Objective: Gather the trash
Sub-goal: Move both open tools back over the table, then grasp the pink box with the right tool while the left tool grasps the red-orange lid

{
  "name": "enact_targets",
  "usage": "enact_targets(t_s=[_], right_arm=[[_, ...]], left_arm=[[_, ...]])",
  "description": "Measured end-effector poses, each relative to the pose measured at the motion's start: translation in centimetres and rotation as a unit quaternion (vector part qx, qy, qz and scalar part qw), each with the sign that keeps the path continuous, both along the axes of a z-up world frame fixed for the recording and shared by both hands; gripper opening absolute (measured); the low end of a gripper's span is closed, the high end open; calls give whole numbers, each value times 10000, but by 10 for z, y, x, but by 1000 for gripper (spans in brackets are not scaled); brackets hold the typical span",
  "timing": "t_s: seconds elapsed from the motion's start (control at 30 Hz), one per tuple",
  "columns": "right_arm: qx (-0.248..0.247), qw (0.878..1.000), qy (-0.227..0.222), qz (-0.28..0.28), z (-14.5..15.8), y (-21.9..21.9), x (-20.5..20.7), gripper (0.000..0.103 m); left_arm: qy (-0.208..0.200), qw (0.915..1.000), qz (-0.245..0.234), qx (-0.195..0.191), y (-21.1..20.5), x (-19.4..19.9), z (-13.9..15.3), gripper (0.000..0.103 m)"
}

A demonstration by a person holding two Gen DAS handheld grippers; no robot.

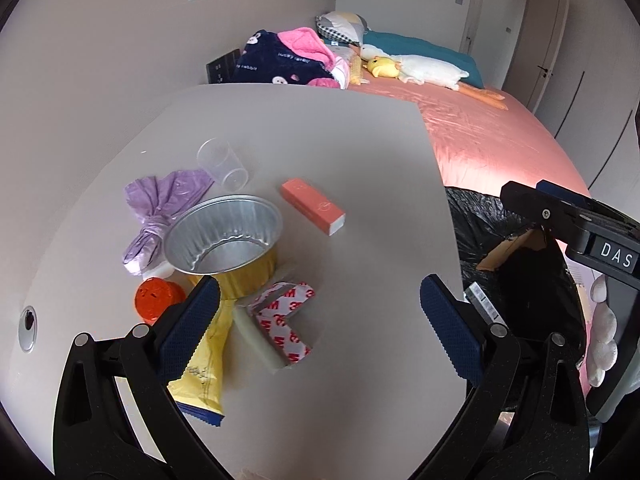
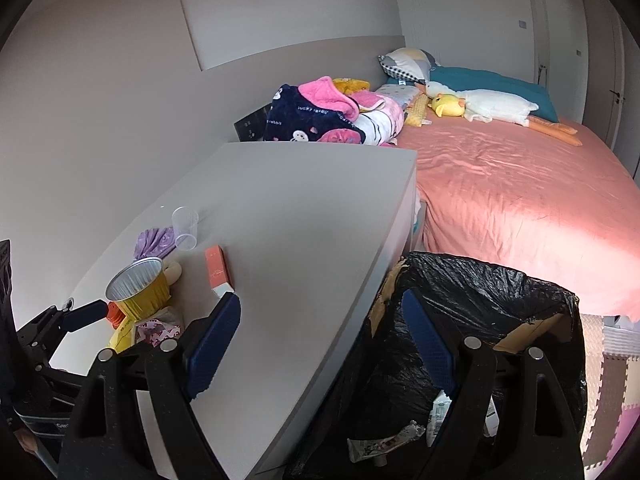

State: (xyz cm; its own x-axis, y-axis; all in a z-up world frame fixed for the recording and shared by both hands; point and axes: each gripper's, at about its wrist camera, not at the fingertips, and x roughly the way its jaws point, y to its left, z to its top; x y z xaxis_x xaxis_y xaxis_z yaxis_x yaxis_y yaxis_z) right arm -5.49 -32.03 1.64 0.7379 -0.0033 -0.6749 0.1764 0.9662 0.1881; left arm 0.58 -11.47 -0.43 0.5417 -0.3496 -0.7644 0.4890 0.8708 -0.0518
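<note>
Trash left on the desk (image 1: 360, 168), all bunched toward its left edge against the wall, listed as I see it from the left wrist. Foil cup (image 1: 224, 236), gold outside, silver inside, upright and empty: I judge it very light and easily crushed, best pinched across the rim with a soft squeeze. Yellow wrapper (image 1: 208, 364), flat, lying nearest my left claw: limp, probably slick, so I would take it by an edge. Strip of red-printed backing tape (image 1: 284, 320), bent in an L just beside the cup: light and springy, any fold will do. Pink box (image 1: 312, 206), lying flat toward the middle of the desk: stiff card, easiest across its narrow sides. Clear plastic cup (image 1: 222, 160), tipped on its side farther back: light, smooth, likely to roll. Purple plastic bag (image 1: 168, 208), knotted, behind the foil cup: soft, so I would grab the knot. Orange lid (image 1: 156, 300), near the left edge: small, rigid. My left gripper (image 1: 320, 328) hangs over the front of this cluster with its jaws wide apart and nothing between them. My right gripper (image 2: 324, 344) is likewise spread and empty, straddling the desk's right edge, one finger over the top, the other over the bin. The black-lined bin (image 2: 500, 292) stands against that right edge, already holding some scraps. Beyond it is the pink bed (image 2: 520, 200).
</note>
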Motion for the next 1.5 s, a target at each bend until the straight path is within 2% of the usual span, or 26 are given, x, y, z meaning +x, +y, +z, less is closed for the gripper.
enact_targets(t_s=[0.43,0.6,0.7,1.07,1.2,1.37,1.43,1.5], right_arm=[[-258,9978,147,594,-18,51,45,82],[-220,9962,317,785,-29,65,64,73],[-222,9948,433,895,-37,71,75,69],[-372,9902,734,1126,-59,87,112,68],[-423,9877,856,1240,-66,94,124,61],[-518,9861,954,1255,-73,97,131,48],[-599,9853,950,1287,-73,98,130,31],[-549,9851,966,1314,-73,97,129,25]], left_arm=[[40,9974,721,86,64,19,-9,97],[97,9951,971,149,85,29,-16,87],[172,9937,1096,190,93,35,-21,77],[448,9914,1201,254,101,54,-44,60],[440,9917,1179,281,99,57,-48,52],[392,9927,1115,252,97,59,-48,48],[413,9930,1092,162,98,61,-48,45],[423,9932,1081,114,98,61,-48,42]])
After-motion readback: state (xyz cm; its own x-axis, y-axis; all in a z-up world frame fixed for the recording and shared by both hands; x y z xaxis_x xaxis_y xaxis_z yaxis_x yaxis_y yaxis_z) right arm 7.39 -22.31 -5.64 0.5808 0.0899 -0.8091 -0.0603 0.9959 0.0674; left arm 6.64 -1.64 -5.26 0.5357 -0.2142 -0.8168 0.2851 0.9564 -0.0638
